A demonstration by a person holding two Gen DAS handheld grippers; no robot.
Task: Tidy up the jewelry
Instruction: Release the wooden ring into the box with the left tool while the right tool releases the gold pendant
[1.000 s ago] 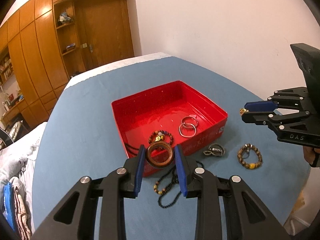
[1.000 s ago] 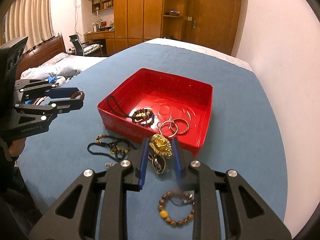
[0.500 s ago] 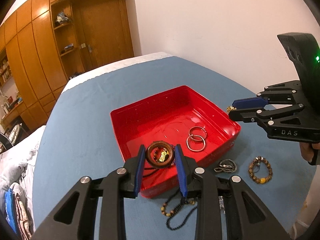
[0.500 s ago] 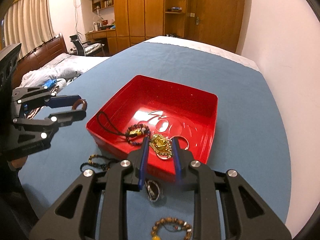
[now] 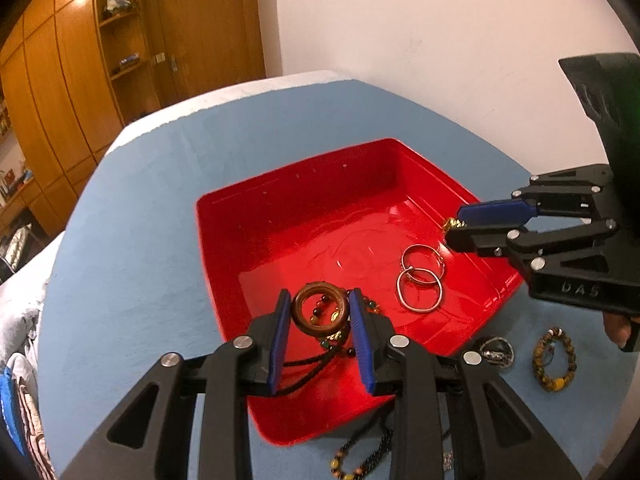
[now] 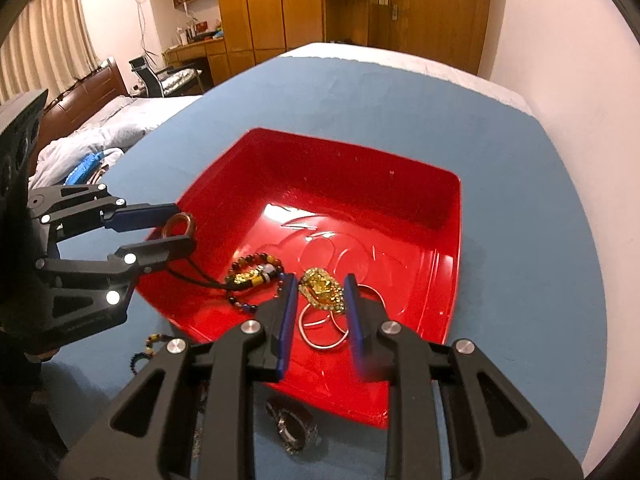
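Observation:
A red tray [image 5: 304,184] [image 6: 456,216] sits on the blue table. My left gripper [image 5: 320,312] [image 6: 184,232] is shut on a brown wooden ring [image 5: 319,309] [image 6: 179,225] and holds it over the tray's near left part. My right gripper [image 6: 320,292] [image 5: 452,228] is shut on a gold pendant [image 6: 322,288] [image 5: 451,223] over the tray's right side. In the tray lie two silver hoops [image 5: 420,284] [image 6: 320,332] and a beaded bracelet on a black cord [image 6: 252,274] [image 5: 340,340].
Outside the tray on the table lie a brown bead bracelet [image 5: 554,360], a dark metal piece [image 5: 496,352] [image 6: 292,428] and a black bead necklace [image 5: 360,460] [image 6: 148,348]. A white wall stands to the right, wooden cabinets behind, a bed to the left.
Both grippers have moved forward from outside the tray's front edge to above the tray, each still holding its piece.

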